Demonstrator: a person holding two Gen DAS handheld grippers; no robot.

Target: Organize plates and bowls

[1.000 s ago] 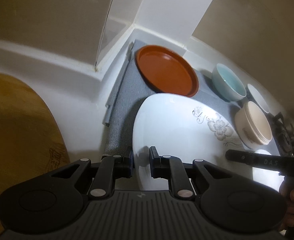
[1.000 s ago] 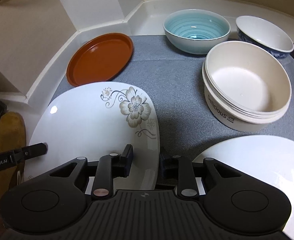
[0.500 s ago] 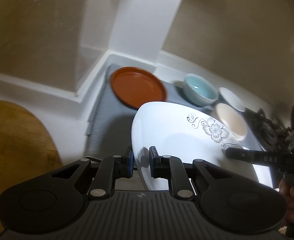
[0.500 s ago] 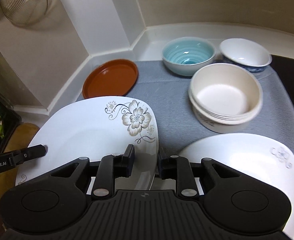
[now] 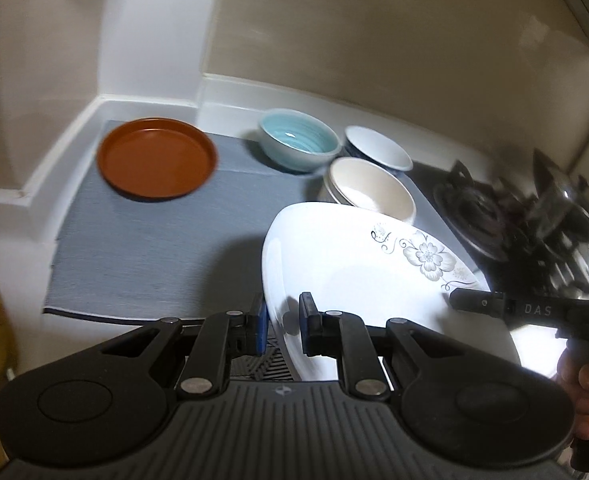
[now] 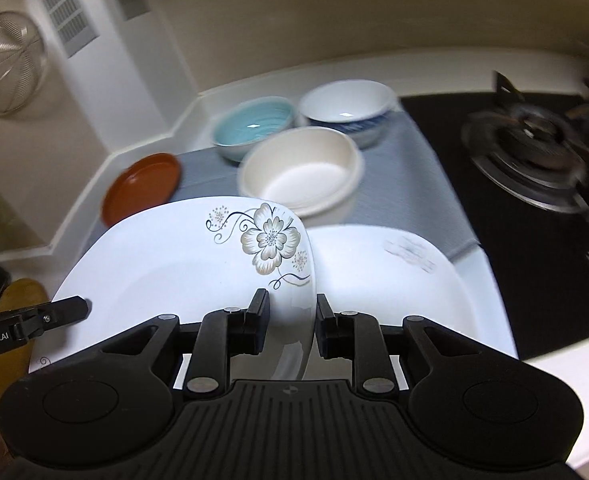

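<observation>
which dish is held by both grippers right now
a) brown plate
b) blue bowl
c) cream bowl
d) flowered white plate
d: the left gripper and the right gripper each pinch an edge of the flowered white plate, which is off the mat; the brown plate, blue bowl and cream bowl sit untouched.

White square-ish flowered plate, lifted off the mat and tilted, flower motif toward 1 o'clock. Second white plate lying flat just beside it at 3 o'clock, partly overlapped. Cream bowl stack at 12 o'clock; light-blue bowl and blue-patterned white bowl behind, toward 11 and 1 o'clock. Brown round plate flat at 10 o'clock.
</observation>
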